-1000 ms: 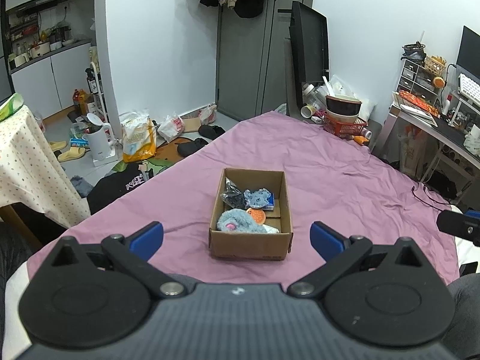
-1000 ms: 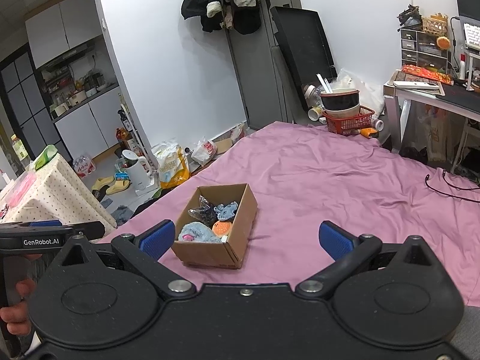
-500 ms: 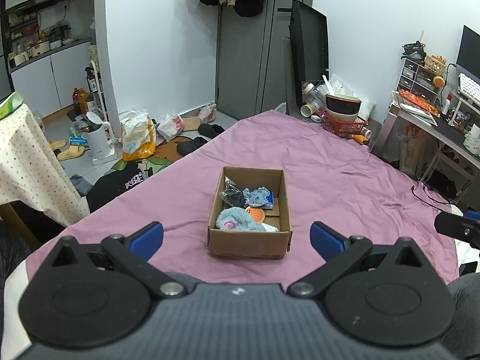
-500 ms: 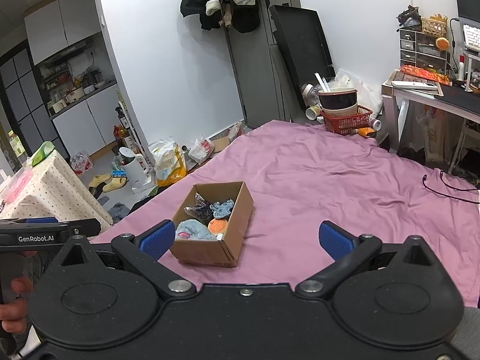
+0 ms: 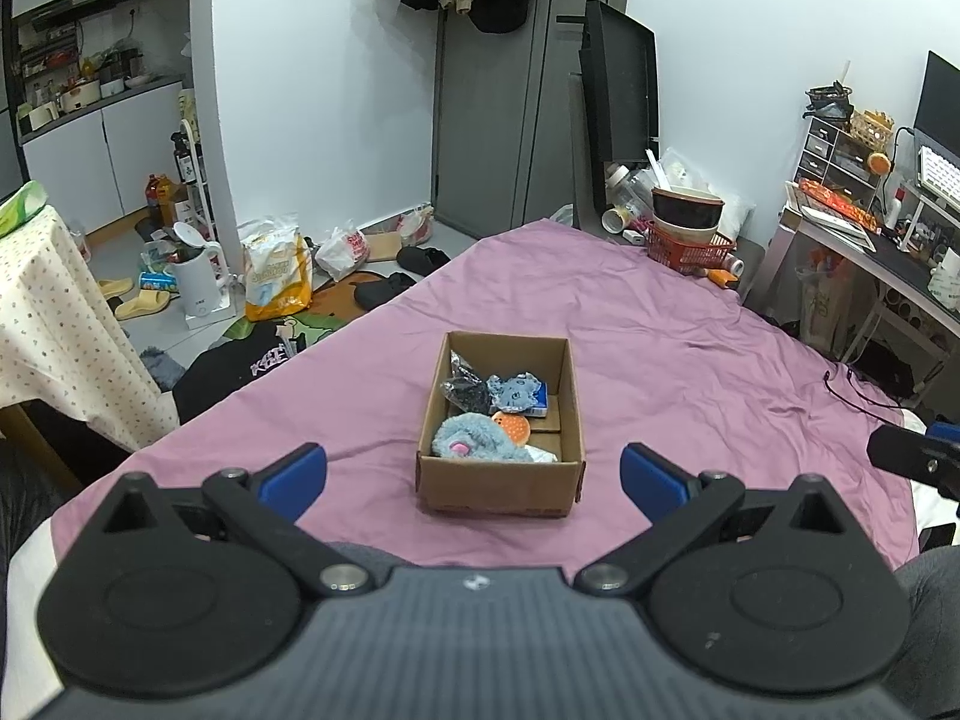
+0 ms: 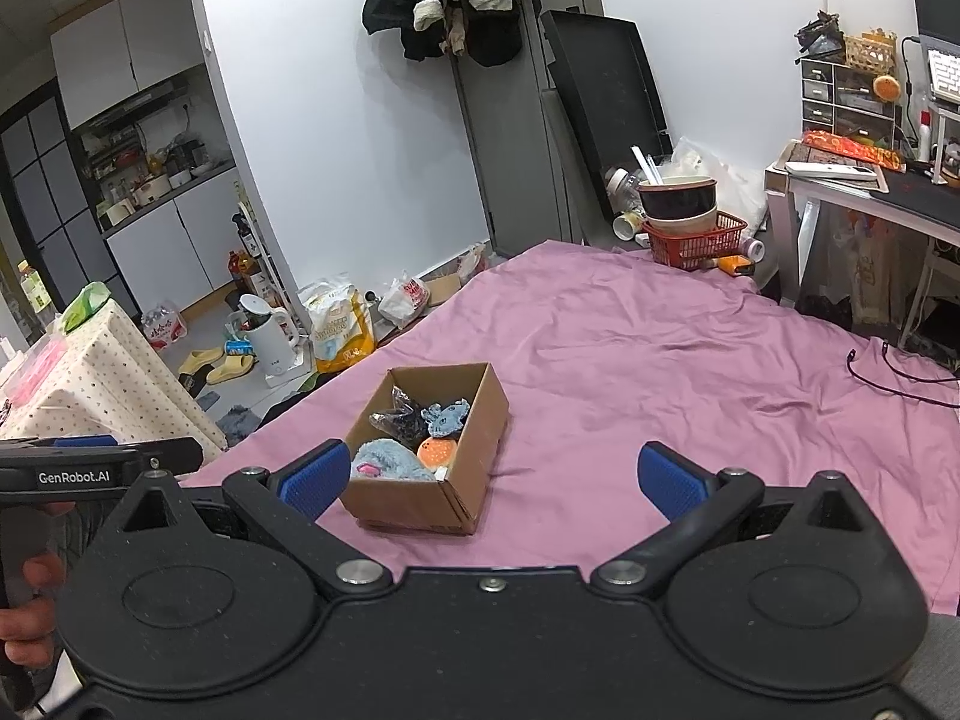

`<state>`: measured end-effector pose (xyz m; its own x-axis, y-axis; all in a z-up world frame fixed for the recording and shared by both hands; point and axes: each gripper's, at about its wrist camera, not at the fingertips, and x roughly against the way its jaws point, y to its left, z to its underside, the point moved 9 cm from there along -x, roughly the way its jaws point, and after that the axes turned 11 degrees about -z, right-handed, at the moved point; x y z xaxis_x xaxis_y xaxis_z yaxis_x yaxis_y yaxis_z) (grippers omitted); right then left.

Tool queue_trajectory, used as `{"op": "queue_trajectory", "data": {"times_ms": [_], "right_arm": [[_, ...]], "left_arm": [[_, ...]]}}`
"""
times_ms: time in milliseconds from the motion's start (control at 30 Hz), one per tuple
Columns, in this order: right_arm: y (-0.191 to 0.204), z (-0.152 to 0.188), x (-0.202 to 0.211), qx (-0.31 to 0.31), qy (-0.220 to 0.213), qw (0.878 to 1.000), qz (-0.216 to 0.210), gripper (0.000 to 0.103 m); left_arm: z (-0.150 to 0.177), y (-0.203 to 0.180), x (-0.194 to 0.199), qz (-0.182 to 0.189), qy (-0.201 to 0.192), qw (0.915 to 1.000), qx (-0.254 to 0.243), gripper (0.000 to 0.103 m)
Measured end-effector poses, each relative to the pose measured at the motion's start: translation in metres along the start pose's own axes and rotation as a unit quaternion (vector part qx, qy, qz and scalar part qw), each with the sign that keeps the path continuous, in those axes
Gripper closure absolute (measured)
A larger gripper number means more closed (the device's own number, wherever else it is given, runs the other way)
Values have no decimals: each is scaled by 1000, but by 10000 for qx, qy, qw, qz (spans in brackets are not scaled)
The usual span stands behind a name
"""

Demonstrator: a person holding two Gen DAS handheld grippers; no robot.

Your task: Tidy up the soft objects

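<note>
On the purple bedsheet [image 5: 690, 360] sits an open cardboard box [image 5: 501, 486], and nearly everything soft is already in it: a fluffy blue plush [image 5: 474, 441] at the near end, an orange round toy [image 5: 512, 427] beside it, a small blue-grey plush [image 5: 517, 391] and a dark crinkly bag [image 5: 462, 390] farther back. Over the last second the box has slid only slightly lower and nearer in both views, so the person's drift toward it is small and nothing inside has shifted. The left gripper [image 5: 474, 474] and the right gripper [image 6: 492, 477] both hang spread wide and hold nothing, short of the box. That suggests the sorting is either just starting or just finished; which one, the frames cannot settle. A white scrap at the near right corner is too small to name. The sheet lies bare on all sides of the box, with free room to the right and beyond. The bed's left edge falls toward floor clutter, and a black cord [image 6: 900, 381] lies at the far right.
</note>
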<state>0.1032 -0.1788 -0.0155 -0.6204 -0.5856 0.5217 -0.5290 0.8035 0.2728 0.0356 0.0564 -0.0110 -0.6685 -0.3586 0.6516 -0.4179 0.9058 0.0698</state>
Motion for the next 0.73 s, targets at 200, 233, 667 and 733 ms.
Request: {"op": "queue_trajectory", "data": {"times_ms": [200, 233, 667, 733], "right_arm": [[1, 1, -1, 5, 13, 10000, 17, 0], [1, 1, -1, 7, 13, 10000, 14, 0], [2, 2, -4, -35, -12, 10000, -8, 0], [1, 2, -4, -40, -10, 10000, -14, 0]], "left_arm": [[0, 0, 0, -2, 3, 10000, 4, 0], [0, 0, 0, -2, 2, 10000, 3, 0], [7, -3, -1, -8, 0, 10000, -23, 0], [10, -6, -1, 32, 9, 10000, -6, 0]]}}
